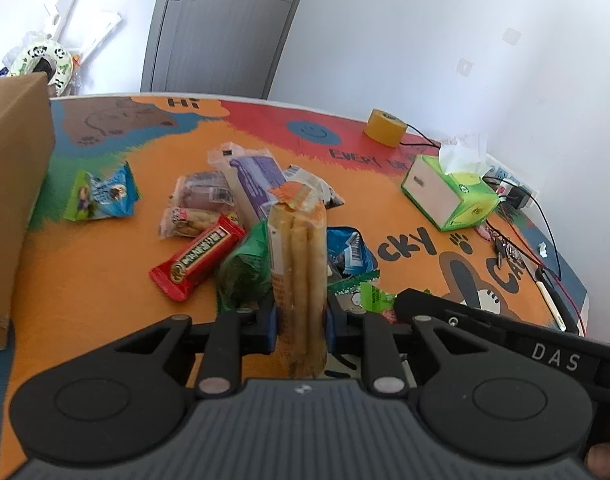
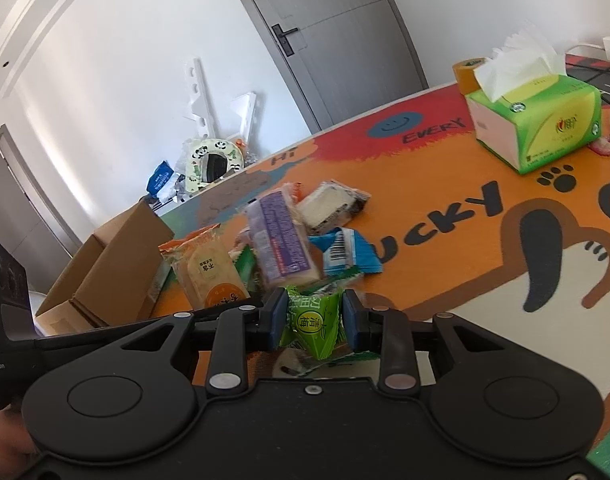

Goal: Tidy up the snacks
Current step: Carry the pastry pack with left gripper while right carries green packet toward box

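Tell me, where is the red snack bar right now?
In the left wrist view, the red snack bar lies flat on the orange table mat, left of the rice cracker pack that the left claw holds, just beside a green packet.

both wrist views low and close over the table (image 1: 105, 280), facing the door (image 1: 225, 20), sharing the snack pile (image 2: 281, 240)

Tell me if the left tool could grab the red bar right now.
Probably not: the left tool is already shut on the cracker pack. The red bar itself lies uncovered on the table's near-left side.
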